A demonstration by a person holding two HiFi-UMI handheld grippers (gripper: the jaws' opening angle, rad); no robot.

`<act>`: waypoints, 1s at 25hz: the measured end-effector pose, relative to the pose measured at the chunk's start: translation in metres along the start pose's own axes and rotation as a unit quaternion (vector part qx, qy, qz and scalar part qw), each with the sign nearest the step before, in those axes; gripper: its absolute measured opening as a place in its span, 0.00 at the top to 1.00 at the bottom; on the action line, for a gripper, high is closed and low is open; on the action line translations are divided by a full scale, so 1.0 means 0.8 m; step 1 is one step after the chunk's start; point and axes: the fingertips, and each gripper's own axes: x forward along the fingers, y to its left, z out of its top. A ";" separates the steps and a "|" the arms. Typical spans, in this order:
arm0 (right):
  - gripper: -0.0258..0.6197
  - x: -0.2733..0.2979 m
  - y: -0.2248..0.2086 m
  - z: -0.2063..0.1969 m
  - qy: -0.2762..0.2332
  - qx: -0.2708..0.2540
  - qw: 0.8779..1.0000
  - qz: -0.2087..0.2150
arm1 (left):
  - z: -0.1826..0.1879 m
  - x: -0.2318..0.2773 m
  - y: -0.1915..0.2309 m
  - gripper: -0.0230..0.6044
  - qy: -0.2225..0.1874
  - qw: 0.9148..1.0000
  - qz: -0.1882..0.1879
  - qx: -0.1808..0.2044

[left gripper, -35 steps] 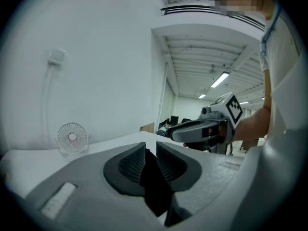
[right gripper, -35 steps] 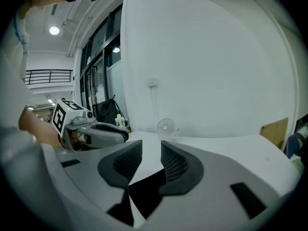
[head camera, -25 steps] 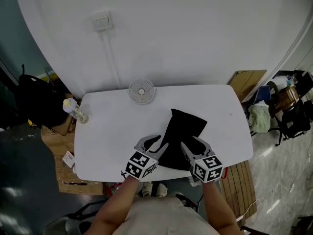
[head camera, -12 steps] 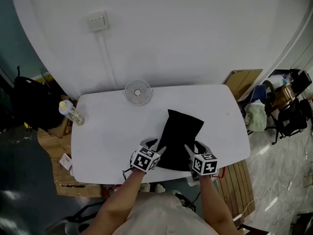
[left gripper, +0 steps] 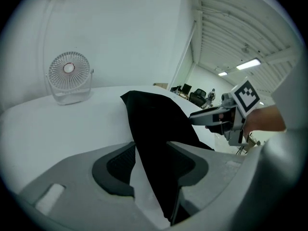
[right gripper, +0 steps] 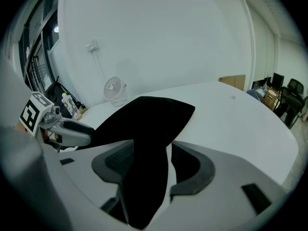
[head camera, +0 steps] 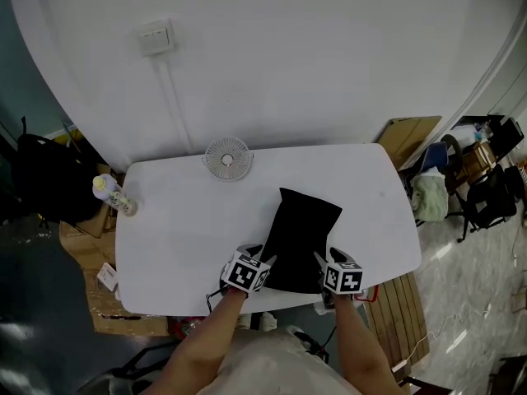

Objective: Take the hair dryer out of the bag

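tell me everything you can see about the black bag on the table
The black bag is a soft, matte cloth pouch, plain, with no print or handle showing. It lies flat and limp on the white table, its length running away from the person and its near end at the table's front edge. Its contents don't show. The left gripper and right gripper straddle its two near corners. Their jaws stand apart, having just been opening, with cloth between them but not clamped.

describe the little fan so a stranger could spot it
On the white table, look along the far edge by the white wall. The small round white desk fan stands upright there, the only grilled disc; the black cloth bag lies flat.
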 end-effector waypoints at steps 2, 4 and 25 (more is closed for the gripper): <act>0.59 0.004 -0.004 -0.004 0.008 -0.001 1.000 0.000 | -0.001 0.002 0.001 0.66 0.005 1.000 0.001 -0.001; 0.59 0.007 -0.005 -0.006 0.015 0.000 1.000 0.003 | -0.002 0.004 0.002 0.66 0.008 1.000 0.002 -0.003; 0.93 0.027 0.075 0.024 0.028 -0.079 0.995 0.052 | -0.007 -0.058 0.038 0.94 -0.007 0.999 0.025 -0.043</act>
